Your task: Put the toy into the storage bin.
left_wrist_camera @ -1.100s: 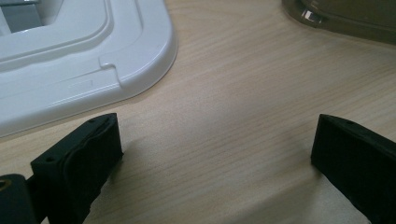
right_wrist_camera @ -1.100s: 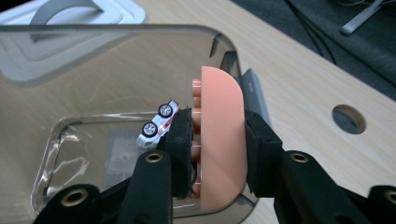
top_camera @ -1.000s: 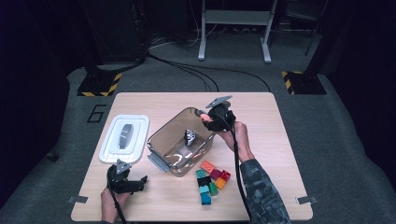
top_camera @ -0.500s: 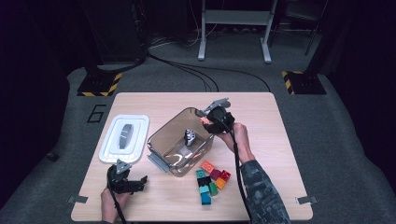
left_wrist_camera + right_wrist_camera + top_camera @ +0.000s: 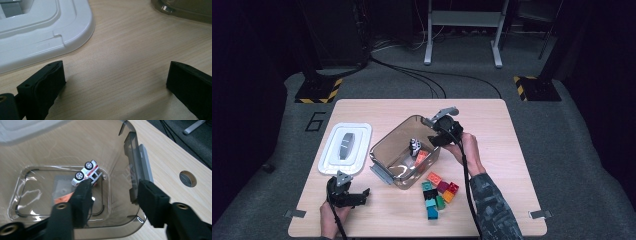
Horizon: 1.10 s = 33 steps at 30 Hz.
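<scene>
Overhead first: right gripper (image 5: 435, 131) poised above the far rim of the clear tub (image 5: 388, 145) at table centre, jaws just spread apart, nothing between them. Toy car (image 5: 414, 146) down inside the tub, tipped on its side, beside an orange block (image 5: 421, 157). More coloured blocks (image 5: 438, 192) heaped on the table at five o'clock from the tub. White lid (image 5: 346, 148) flat at nine o'clock from the tub. Left gripper (image 5: 354, 196) low at seven o'clock, near the table edge.

Next, left gripper view: jaws wide, bare wood between, lid (image 5: 42, 32) at eleven o'clock, tub corner (image 5: 180, 10) at one o'clock.

Lastly, right gripper view: jaws parted and empty above the tub (image 5: 120, 177), toy car (image 5: 87, 173) lying below at eleven o'clock.
</scene>
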Tool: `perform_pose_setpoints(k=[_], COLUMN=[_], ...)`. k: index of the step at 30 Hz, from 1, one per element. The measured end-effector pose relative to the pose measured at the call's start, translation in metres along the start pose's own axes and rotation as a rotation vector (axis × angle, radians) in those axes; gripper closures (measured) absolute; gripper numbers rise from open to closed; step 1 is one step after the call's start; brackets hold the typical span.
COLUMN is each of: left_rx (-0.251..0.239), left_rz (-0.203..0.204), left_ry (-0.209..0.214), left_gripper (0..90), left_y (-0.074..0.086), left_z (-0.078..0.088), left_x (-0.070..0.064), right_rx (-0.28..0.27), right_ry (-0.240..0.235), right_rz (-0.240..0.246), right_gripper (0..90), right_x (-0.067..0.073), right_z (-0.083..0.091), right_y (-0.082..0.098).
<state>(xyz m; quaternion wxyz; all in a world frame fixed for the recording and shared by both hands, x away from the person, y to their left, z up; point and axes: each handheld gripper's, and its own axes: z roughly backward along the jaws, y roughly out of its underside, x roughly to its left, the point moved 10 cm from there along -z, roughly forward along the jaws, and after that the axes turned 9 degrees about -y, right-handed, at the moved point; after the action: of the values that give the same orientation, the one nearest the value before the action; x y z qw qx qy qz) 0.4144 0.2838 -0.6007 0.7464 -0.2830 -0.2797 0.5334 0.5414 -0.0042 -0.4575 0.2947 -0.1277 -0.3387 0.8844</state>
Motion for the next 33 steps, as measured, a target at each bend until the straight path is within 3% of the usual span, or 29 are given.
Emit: perform_pose_setpoints(k=[7, 13, 24, 33], left_rx=[0.0, 0.0, 0.0, 0.0], left_rz=[0.0, 0.0, 0.001, 0.001], left_ry=[0.0, 0.0, 0.0, 0.0], left_gripper=[1.9, 1.9, 1.9, 1.9], left_y=[0.0, 0.0, 0.0, 0.0], left_z=[0.0, 0.0, 0.0, 0.0], left_x=[0.0, 0.0, 0.0, 0.0], right_rx=[-0.091, -0.119, -0.102, -0.073], right_ry=[-0.03, -0.05, -0.06, -0.067], right_rz=[-0.065, -0.112, -0.155, -0.175], right_gripper=[22.5, 15.3, 12.6, 12.8], right_x=[0.003, 0.005, 0.012, 0.021], right_z=[0.02, 0.036, 0.049, 0.041], right_y=[0.003, 0.015, 0.055, 0.092])
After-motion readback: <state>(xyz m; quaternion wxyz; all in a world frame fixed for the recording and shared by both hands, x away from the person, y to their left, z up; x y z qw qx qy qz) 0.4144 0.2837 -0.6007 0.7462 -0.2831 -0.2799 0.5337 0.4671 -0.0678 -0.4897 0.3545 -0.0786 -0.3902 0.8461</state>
